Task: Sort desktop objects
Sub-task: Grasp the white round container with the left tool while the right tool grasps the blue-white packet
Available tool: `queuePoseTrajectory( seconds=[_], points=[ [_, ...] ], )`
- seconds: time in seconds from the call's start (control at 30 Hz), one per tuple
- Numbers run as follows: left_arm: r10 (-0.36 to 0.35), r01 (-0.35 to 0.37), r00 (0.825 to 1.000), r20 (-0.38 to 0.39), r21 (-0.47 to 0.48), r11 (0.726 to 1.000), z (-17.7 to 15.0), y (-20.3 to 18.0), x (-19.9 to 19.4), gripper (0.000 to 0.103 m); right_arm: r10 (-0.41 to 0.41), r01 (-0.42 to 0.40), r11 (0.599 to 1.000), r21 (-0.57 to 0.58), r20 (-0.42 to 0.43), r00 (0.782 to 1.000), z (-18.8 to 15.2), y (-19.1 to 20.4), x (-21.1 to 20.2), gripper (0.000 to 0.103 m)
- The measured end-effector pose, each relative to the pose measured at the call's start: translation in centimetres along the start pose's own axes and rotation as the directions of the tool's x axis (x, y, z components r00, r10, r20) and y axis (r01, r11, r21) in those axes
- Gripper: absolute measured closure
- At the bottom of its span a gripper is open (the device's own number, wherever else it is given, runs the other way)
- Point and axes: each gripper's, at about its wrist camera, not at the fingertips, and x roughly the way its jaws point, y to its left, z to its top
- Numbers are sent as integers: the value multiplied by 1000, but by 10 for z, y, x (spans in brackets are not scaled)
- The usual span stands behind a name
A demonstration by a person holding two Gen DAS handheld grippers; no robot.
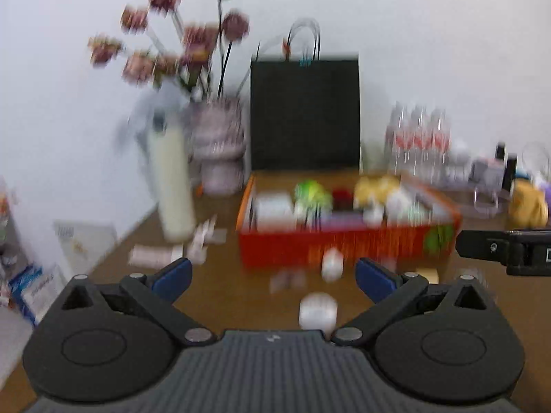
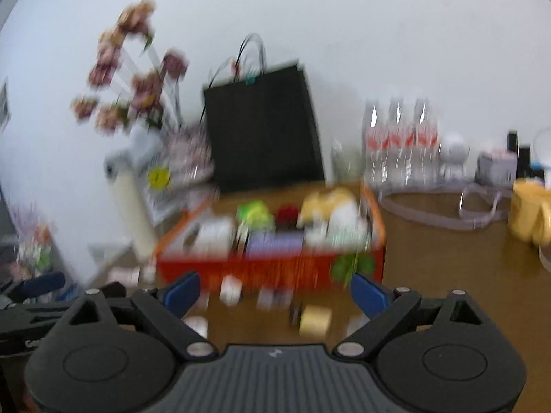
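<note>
Both views are blurred by motion. A red-orange box (image 1: 344, 244) (image 2: 268, 268) packed with several small items stands mid-table. In front of it lie loose small things: a white round container (image 1: 317, 311), a small white jar (image 1: 332, 263) (image 2: 230, 288) and a pale yellow tape roll (image 2: 315, 320). My left gripper (image 1: 273, 277) hangs open above the table just short of the white container, nothing between its blue pads. My right gripper (image 2: 273, 294) is open too, with the tape roll and small pieces lying below its gap. The right gripper's body (image 1: 509, 249) shows at the left wrist view's right edge.
A black paper bag (image 1: 304, 113) (image 2: 263, 127) stands behind the box. A cream bottle (image 1: 172, 186) (image 2: 132, 210) and a flower vase (image 1: 220, 148) are at the left. Water bottles (image 2: 399, 144), a clear tray (image 2: 444, 210) and a yellow object (image 2: 530, 213) are at the right. The table's left edge (image 1: 113, 244) drops off.
</note>
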Motion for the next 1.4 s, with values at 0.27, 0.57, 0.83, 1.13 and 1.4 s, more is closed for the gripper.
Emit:
queuePoseTrajectory(
  seconds=[0.27,0.57,0.83,1.13,1.4],
  points=[
    [9,-9,995,-100,0,1000,-70,11,-37,0,5,-10,999,-39,-109,994,-76,21,-33,9],
    [-32,20,989,-147,-81,997,-78,11,-61,0,8,-12,999,-32,-119,993,-106,20,-70,9],
    [-85,91,985,-152,31,995,-75,-10,-50,3,-9,9,1000,-2,-126,992,-97,-1,-62,24],
    [-99,114,977,-188,72,991,-35,-28,21,29,-73,66,996,-60,-138,988,-59,-35,-9,55],
    [-145,148,966,-216,-3,989,-11,-22,97,43,-165,156,986,-67,-163,973,-24,-71,49,75]
  ],
)
